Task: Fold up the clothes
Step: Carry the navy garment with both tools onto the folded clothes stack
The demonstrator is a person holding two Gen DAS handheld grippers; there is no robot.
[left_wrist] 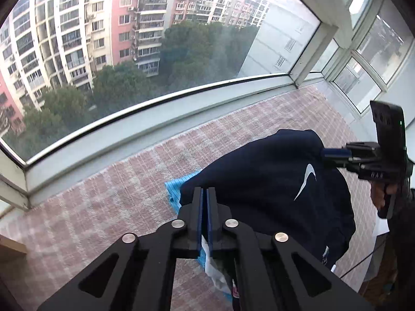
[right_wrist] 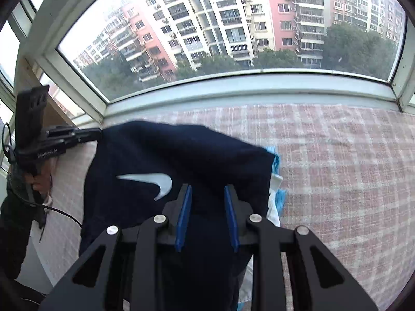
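A navy garment (left_wrist: 259, 171) with a white swoosh logo hangs lifted above the pink checked cover, stretched between both grippers. My left gripper (left_wrist: 206, 189) is shut on one edge of it, with a white tag showing between the pads. In the right wrist view the left gripper (right_wrist: 99, 131) pinches the garment's (right_wrist: 181, 150) far left corner. My right gripper (right_wrist: 207, 188) is shut on a thick bunch of the navy cloth, its blue pads held apart by it. From the left wrist view the right gripper (left_wrist: 324, 155) clamps the garment's right edge.
A light blue cloth (left_wrist: 179, 184) (right_wrist: 277, 160) and some white fabric (right_wrist: 273, 207) lie under the garment on the pink checked cover (left_wrist: 116, 181) (right_wrist: 337, 168). A window sill (left_wrist: 155, 129) and glass bound the far side. A black cable (right_wrist: 64, 212) trails at left.
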